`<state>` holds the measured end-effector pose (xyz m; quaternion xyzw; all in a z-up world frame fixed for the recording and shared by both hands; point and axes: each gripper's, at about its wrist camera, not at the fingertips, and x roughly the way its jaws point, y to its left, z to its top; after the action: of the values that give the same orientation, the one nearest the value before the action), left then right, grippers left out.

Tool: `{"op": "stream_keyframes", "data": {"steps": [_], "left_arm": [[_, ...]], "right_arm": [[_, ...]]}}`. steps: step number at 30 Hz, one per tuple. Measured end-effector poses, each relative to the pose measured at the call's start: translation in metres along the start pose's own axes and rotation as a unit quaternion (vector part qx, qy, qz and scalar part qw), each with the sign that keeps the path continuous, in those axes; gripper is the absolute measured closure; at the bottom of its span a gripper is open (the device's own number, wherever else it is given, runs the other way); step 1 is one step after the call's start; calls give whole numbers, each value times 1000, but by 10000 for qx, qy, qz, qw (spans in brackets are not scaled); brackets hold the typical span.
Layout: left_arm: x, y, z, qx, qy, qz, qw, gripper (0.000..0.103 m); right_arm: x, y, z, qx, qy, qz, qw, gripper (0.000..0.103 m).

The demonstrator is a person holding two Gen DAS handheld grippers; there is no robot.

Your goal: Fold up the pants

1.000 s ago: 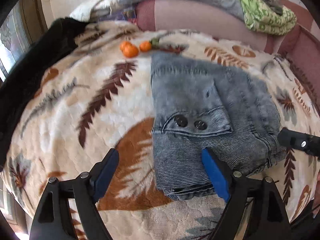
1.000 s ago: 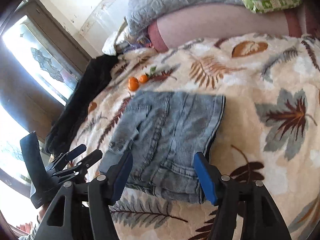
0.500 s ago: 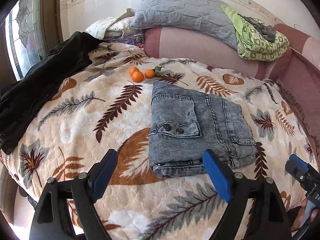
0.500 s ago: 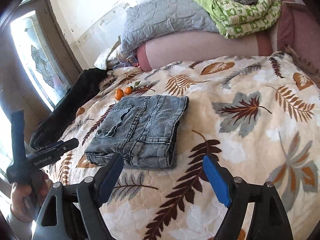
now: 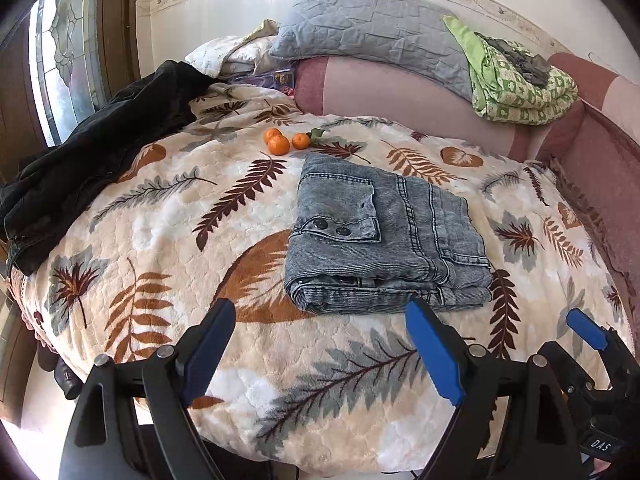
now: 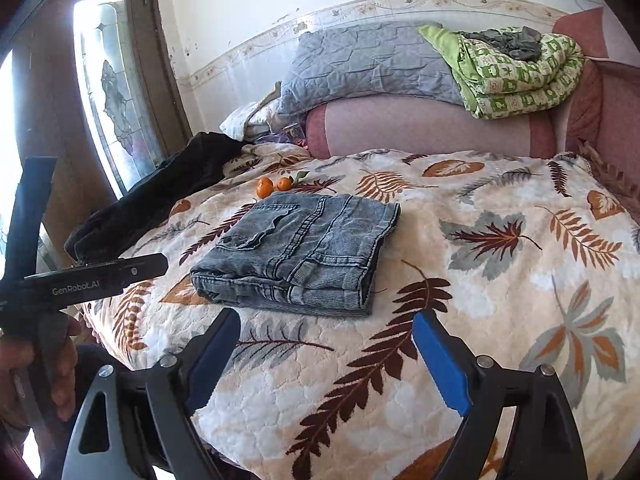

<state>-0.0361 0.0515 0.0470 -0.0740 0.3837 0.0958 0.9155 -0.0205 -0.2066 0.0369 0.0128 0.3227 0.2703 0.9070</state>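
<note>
On the far left, by the glazed door (image 6: 116,92), a black garment (image 5: 92,152) lay heaped along the edge of the leaf-patterned blanket (image 5: 160,220) that covered the bed. Just to its right, toward the head of the bed, three small oranges (image 5: 280,142) sat close together with a green leaf beside them. Near the middle of the blanket, just in front of the oranges, lay the grey denim pants (image 5: 384,236), folded into a compact flat rectangle with a buttoned pocket flap on top and the stacked edges facing the cameras. Neither tool touched them. The left gripper (image 5: 320,344) hung above the near edge of the bed with its blue pads spread wide and nothing between them but blanket; a hand (image 6: 40,372) held its black handle at the left of the right wrist view. The right gripper (image 6: 328,348) hung beside it on the right, its jaws having just been opening, also spread wide and empty. Behind the pants, a pink bolster (image 6: 420,128) ran across the head of the bed, with a grey quilted pillow (image 5: 380,36) on it and, farther right, a folded green patterned quilt (image 5: 520,88) topped by a small grey cloth (image 6: 504,42).
</note>
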Motion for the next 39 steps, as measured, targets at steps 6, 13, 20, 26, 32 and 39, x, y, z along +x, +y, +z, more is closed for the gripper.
{"op": "stream_keyframes", "data": {"steps": [6,13,20,26,32,39], "left_arm": [[2,-1,0,107,12,73,9999,16],[7,-2,-2,117,48,64,9999,16],[13,0,-5,92,122,55,9999,16],[16,2,-6,47,141,49,9999,16],[19,1,-6,66,200,54,9998,16],[18,2,-4,5,160,-56,9999,16]], "right_arm": [[4,3,-3,-80,89,-79,9999,0],[12,5,-6,-194,229,-267,9992,0],[19,5,-7,-233,345,-425,9982,0],[18,3,-6,-176,295,-452,9984,0],[18,4,-5,-178,276,-444,9985,0],[17,4,-5,-170,263,-449,9985,0]]}}
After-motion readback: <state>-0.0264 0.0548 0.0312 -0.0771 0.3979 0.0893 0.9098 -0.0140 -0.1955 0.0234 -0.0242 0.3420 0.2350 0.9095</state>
